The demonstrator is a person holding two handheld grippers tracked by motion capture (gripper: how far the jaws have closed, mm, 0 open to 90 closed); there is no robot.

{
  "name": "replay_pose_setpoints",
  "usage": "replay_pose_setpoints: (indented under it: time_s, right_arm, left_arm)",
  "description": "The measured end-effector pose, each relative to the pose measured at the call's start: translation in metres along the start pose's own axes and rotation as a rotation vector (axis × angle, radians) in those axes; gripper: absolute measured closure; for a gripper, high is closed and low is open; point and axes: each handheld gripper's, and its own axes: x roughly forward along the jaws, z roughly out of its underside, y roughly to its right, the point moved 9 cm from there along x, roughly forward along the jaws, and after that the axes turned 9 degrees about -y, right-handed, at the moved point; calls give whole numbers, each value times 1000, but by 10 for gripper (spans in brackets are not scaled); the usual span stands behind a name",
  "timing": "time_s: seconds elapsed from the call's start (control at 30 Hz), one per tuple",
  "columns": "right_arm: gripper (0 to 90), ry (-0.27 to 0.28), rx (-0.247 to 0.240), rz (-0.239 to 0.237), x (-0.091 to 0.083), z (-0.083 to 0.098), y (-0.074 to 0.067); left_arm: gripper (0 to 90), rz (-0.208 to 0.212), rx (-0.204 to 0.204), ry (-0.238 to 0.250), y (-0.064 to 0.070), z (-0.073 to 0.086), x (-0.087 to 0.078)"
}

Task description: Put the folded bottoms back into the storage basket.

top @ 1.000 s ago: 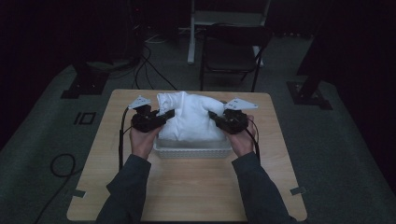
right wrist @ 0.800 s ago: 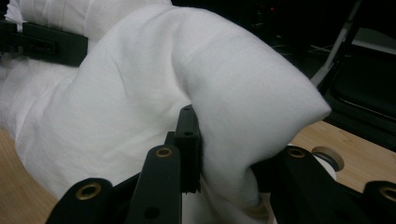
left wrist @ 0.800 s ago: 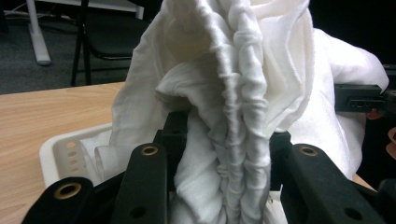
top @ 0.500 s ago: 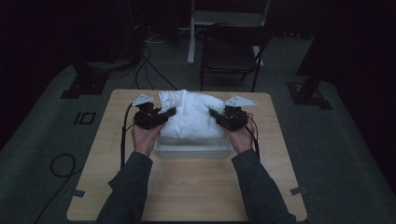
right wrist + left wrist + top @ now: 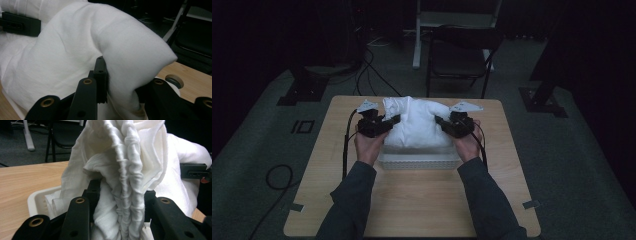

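Item 1, left of centre in the high view: left hand-held gripper (image 5: 387,123), held in the person's left hand (image 5: 371,145). Its jaws are clamped on a gathered, ruched fold of the white cloth (image 5: 130,170), which rises between them in the left gripper view.

Item 2, centre of the high view: white cloth (image 5: 418,122), bunched in a mound between the two grippers, its long axis running left to right across the frame. It sits over a shallow white perforated tray (image 5: 419,160), whose near wall shows below it.

Item 3, right of centre: right hand-held gripper (image 5: 443,123), in the right hand (image 5: 467,144). Its jaws are closed on a smooth fold of cloth (image 5: 120,55) in the right gripper view.

Relation: each gripper points inward at the cloth; both look equally near.

Room: the wooden worktop (image 5: 412,205) is bare at the bottom of the frame, with narrower margins left and right; a folding chair (image 5: 459,55) stands beyond the far edge.
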Motion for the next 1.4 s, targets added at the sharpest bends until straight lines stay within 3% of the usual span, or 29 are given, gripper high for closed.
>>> replay_pose_setpoints:
  time_s: [0.97, 1.4]
  right_arm:
    - [717, -68, 40, 23, 24, 15, 12]
    - [717, -93, 31, 30, 30, 22, 13]
  left_arm:
    - [634, -34, -13, -51, -10, 11, 26]
    - [634, -31, -27, -64, -13, 19, 34]
